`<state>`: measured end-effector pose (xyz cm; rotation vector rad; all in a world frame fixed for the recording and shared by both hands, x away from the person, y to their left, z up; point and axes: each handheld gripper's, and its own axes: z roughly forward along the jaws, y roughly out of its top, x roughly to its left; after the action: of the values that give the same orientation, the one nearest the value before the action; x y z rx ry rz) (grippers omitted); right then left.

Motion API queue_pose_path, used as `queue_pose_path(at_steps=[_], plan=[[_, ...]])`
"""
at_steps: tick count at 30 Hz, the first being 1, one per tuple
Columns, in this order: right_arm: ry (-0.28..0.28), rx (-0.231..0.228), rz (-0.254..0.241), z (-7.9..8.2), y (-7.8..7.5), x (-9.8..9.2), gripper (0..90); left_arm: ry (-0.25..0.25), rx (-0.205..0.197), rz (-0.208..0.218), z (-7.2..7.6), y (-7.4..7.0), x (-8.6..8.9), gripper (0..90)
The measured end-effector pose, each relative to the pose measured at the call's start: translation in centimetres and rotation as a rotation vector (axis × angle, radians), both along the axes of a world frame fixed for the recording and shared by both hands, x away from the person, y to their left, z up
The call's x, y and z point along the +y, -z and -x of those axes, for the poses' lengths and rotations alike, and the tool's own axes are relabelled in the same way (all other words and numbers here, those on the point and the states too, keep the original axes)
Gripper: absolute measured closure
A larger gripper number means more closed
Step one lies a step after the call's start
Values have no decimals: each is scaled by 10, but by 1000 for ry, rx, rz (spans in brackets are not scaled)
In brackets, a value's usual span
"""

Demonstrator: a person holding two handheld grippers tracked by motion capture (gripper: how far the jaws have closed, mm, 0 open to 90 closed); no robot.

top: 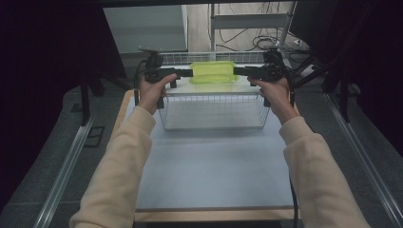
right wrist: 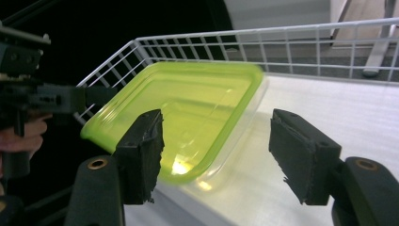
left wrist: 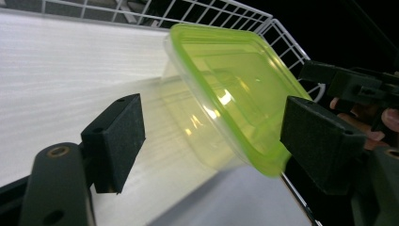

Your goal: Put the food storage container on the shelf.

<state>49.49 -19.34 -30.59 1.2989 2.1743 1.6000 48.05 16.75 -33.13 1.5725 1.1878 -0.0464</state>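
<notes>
The lidded green container [top: 213,72] sits on the white shelf [top: 209,88] atop the wire basket [top: 214,111]. Left gripper [top: 189,73] and right gripper [top: 237,71] flank it — jaws spread, gripping nothing — so, by my reading, any lift remains undone.

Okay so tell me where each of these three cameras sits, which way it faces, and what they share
High view: above the person's side, looking forward and down at the white wire basket; both forearms, left gripper, right gripper.
Left gripper view: rides the left gripper, facing the clear plastic container with yellow-green lid.
Right gripper view: rides the right gripper, facing that container.
Shared: container and basket in all views.
</notes>
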Motion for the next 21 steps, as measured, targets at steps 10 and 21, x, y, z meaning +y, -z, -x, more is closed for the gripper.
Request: queue_pose_path(at_steps=[10,21], plan=[[-97,-88,40,50,14,-12,347,29,-99,-14,61,-5,5,227],[-203,-193,82,121,58,-28,319,86,-171,-58,152,45,5,234]])
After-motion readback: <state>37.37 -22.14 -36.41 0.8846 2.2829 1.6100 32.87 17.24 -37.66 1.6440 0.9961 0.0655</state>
